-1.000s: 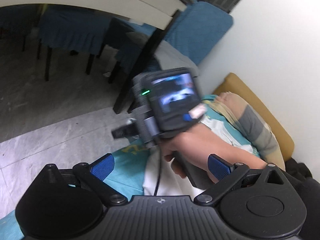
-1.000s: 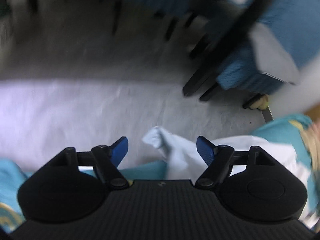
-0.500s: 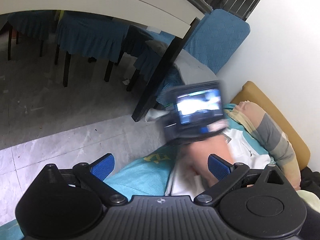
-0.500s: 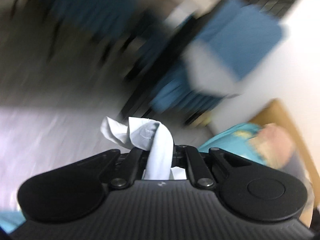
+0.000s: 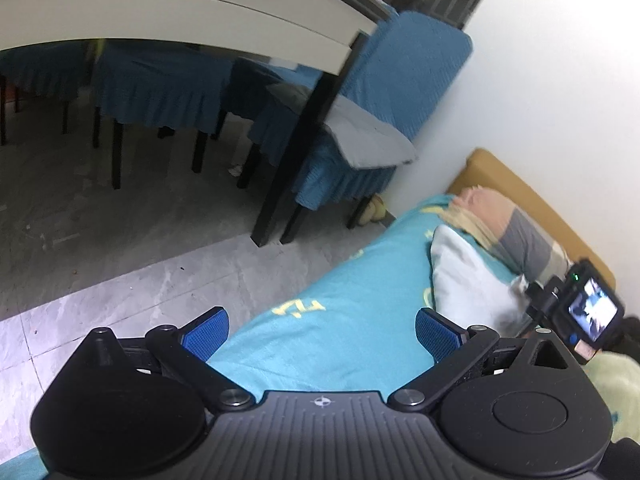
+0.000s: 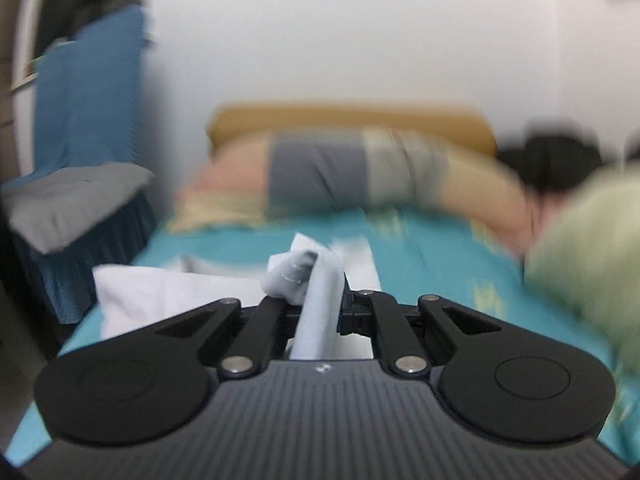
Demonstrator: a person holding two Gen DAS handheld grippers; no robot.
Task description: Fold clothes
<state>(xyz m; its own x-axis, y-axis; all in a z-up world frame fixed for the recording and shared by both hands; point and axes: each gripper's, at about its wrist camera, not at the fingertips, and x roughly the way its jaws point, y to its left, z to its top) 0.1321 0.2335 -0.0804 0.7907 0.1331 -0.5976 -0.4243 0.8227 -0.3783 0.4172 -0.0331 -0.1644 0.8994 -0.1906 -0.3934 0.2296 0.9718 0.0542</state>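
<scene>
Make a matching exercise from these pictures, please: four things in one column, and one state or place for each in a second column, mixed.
Things:
1. left hand-held gripper
2. right hand-held gripper
3. pale white cloth garment
4. striped pink and grey pillow

States or places:
A. lying by the yellow headboard
B. pinched between black fingers
C. open, over the teal bedsheet
D. shut on cloth

Pairs: 1-C, 2-D, 3-B, 4-A
</scene>
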